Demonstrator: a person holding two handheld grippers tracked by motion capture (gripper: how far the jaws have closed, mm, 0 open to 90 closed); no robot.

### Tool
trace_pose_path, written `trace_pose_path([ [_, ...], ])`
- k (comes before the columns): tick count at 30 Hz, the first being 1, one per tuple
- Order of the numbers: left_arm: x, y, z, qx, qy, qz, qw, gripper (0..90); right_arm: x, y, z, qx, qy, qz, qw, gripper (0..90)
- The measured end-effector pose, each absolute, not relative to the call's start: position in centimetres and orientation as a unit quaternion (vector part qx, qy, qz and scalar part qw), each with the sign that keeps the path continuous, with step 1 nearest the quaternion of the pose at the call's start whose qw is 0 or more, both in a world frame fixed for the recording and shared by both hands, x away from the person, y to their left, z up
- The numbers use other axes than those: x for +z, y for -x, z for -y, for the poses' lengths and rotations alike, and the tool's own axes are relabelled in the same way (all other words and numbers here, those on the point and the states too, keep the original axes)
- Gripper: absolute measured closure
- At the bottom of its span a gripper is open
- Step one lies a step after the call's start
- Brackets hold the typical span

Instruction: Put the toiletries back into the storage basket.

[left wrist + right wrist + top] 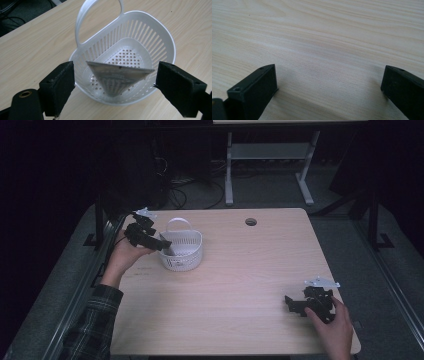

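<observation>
A white slotted basket (186, 261) with a hoop handle stands on the left part of the wooden table (235, 270). My left gripper (165, 244) hovers over the basket's left rim, held in a hand. In the left gripper view its jaws stand wide apart over the basket (160, 35). A grey, foil-like triangular packet (117, 77) hangs point down in the basket between the pads, and neither pad presses on it. My right gripper (292, 305) rests low near the table's front right corner. It is open (329, 85) over bare wood with nothing between its jaws.
A round cable hole (251, 222) sits near the table's far edge. Behind the table stands a white desk frame (270, 165), with cables on the floor (190, 190). Black posts rise at the far left (99, 220) and right (372, 220).
</observation>
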State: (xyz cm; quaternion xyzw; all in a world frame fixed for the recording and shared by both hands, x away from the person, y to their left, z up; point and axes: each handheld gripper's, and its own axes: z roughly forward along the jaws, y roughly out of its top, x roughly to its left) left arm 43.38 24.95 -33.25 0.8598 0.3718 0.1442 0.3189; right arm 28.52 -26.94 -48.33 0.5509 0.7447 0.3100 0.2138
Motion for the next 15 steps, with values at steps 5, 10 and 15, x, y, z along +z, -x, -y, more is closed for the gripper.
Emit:
trace_pose_path([
  [5, -33.0, -42.5, -25.6, 0.148, -0.860, -0.371, 0.318, 14.9, -48.3, -28.5, 26.9, 0.310, -0.551, -0.745, 0.214, 0.0],
  [10, -33.1, -41.4, -26.1, 0.151, -0.859, -0.371, 0.320, 15.0, -48.3, -28.5, 26.9, 0.310, -0.551, -0.745, 0.214, 0.0],
  [15, -33.4, -40.5, -26.5, 0.153, -0.857, -0.372, 0.322, 15.0, -48.3, -28.5, 26.9, 0.310, -0.551, -0.745, 0.214, 0.0],
])
